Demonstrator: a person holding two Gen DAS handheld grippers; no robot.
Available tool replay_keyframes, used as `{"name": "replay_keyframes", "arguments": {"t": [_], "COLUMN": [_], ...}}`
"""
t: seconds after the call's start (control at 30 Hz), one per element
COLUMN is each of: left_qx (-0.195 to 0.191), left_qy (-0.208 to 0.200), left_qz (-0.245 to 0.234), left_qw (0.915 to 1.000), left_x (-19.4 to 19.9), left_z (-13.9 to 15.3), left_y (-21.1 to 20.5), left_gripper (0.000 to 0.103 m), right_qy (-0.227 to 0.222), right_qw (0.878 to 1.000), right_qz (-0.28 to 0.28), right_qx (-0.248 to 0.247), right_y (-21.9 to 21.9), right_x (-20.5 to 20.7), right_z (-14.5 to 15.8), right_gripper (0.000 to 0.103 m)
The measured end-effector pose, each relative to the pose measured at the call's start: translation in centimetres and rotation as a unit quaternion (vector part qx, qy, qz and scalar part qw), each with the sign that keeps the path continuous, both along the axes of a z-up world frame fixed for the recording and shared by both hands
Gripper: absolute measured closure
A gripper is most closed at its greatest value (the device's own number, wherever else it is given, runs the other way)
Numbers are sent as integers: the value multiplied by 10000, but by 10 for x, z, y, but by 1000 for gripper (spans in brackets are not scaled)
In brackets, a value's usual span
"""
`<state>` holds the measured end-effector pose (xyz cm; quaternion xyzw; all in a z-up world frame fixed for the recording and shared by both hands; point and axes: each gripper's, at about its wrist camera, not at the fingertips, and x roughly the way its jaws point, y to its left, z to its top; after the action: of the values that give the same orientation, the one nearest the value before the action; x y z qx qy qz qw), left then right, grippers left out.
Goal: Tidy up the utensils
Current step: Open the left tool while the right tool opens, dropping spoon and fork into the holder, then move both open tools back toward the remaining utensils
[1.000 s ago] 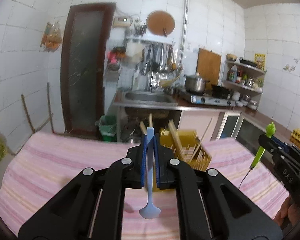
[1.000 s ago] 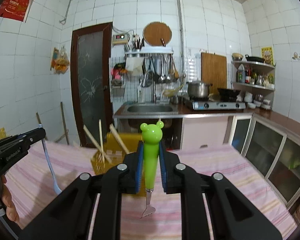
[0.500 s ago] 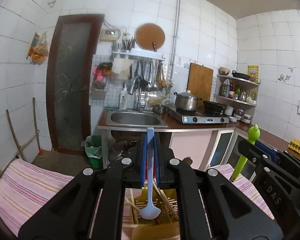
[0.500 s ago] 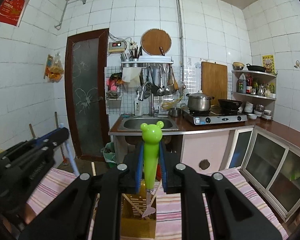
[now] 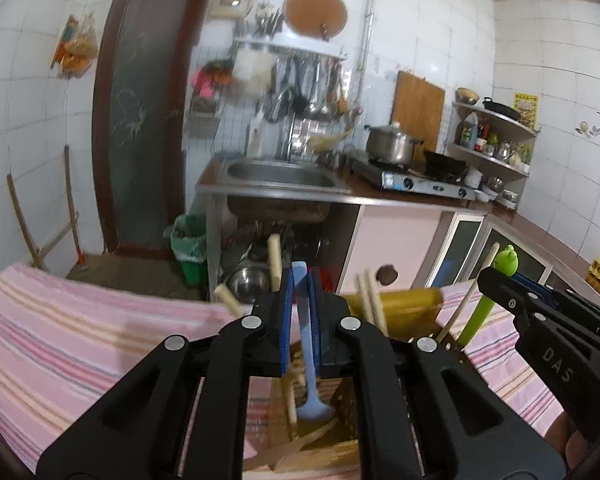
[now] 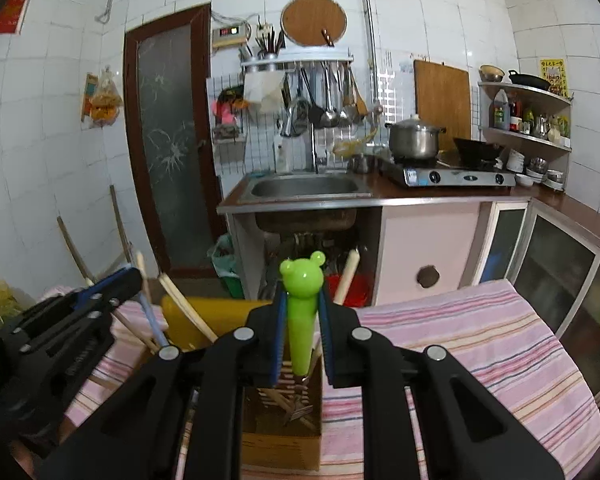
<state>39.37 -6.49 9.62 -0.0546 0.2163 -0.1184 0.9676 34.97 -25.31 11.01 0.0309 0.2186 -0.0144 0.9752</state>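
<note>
Over the yellow holder (image 6: pixel 204 316) on the pink striped cloth (image 6: pixel 460 340), near the kitchen sink (image 6: pixel 304 188), the left gripper (image 5: pixel 300 320) pinches a blue spoon (image 5: pixel 310 360) and the right gripper (image 6: pixel 300 336) pinches a green fork (image 6: pixel 302 304).

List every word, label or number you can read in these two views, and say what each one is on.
"DAS": on the side of the right gripper, seen from the left wrist view.
Yellow poster above the corner shelf: print too small to read.
Wall box display beside the door: red digits too blurred to read.
Red paper at top left: unreadable.
</note>
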Motion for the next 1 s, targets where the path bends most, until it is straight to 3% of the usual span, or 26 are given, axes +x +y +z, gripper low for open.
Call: {"name": "replay_keyframes", "arguments": {"t": [0.03, 0.07, 0.1, 0.13, 0.23, 0.3, 0.4, 0.6, 0.73, 1.0], "left_qx": [-7, -6, 23, -24, -98, -51, 8, 150, 404, 435], "left_qy": [39, 64, 62, 20, -172, -283, -525, -472, -270, 450], "left_qz": [0, 29, 104, 71, 247, 306, 430, 463, 568, 845], "left_qw": [10000, 10000, 9999, 10000, 9995, 9991, 9977, 9977, 9972, 9945], "left_x": [0, -3, -7, -13, -36, -53, -85, -141, -173, -205], "left_z": [1, 4, 10, 18, 44, 61, 82, 87, 61, -5], "left_y": [1, 3, 6, 9, 20, 26, 39, 67, 84, 123], "left_gripper": [95, 86, 67, 62, 39, 18, 5, 5, 5, 5], "right_qy": [41, 81, 77, 16, -75, -151, -246, -169, -115, 330], "right_qw": [10000, 10000, 9999, 10000, 9998, 9994, 9985, 9980, 9971, 9971], "right_qz": [21, -23, -72, -85, -165, -245, -365, -339, -251, -44], "right_qx": [20, -3, -18, -5, -72, -167, -336, -502, -715, -687], "right_y": [-1, -4, -7, -11, -18, -21, -22, -10, 7, 37], "right_x": [1, 0, -2, -7, -23, -41, -69, -121, -158, -195], "right_z": [0, 0, 3, 7, 25, 39, 53, 52, 34, -17], "right_gripper": [85, 66, 52, 33, 31, 23, 14, 8, 8, 8]}}
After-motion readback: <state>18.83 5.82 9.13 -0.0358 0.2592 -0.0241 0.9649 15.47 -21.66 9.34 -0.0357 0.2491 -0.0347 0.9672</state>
